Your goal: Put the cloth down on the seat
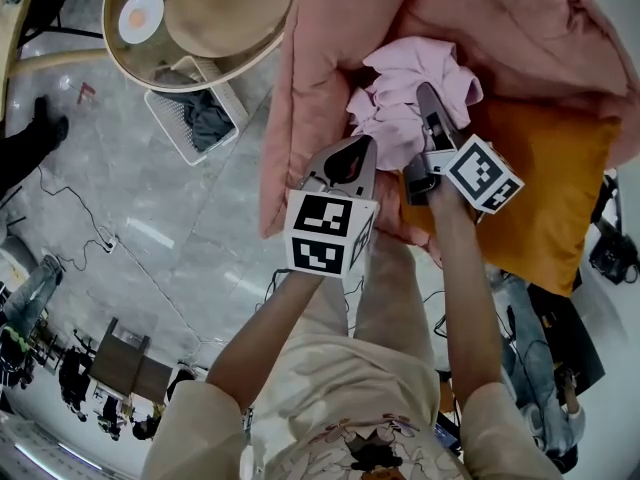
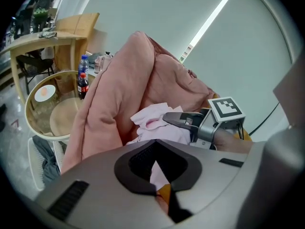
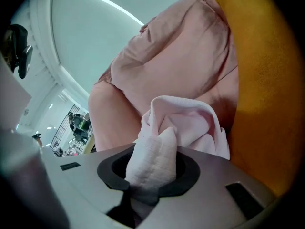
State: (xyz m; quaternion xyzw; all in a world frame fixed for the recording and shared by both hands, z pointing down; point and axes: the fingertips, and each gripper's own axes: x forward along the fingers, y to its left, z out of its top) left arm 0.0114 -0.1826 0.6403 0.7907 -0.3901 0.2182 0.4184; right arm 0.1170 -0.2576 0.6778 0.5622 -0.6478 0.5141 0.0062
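A crumpled pale pink cloth (image 1: pixel 400 88) lies on the seat, which is draped with a salmon blanket (image 1: pixel 320 58) and has an orange cushion (image 1: pixel 550 188) at its right. My right gripper (image 1: pixel 425 93) reaches into the cloth from below. In the right gripper view a fold of the cloth (image 3: pixel 190 123) runs down between the jaws of that gripper (image 3: pixel 147 185), which are shut on it. My left gripper (image 1: pixel 352 146) sits just left of it at the cloth's lower edge, jaws together and holding nothing I can see. The left gripper view shows the cloth (image 2: pixel 152 120) and the right gripper (image 2: pixel 167 118) ahead.
A round wooden table (image 1: pixel 200 18) with a plate (image 1: pixel 140 15) stands to the left of the seat. Under it sits a white basket (image 1: pixel 200 113) with dark clothes. Cables (image 1: pixel 90 233) trail over the grey floor. Bottles (image 2: pixel 82 82) stand by the table.
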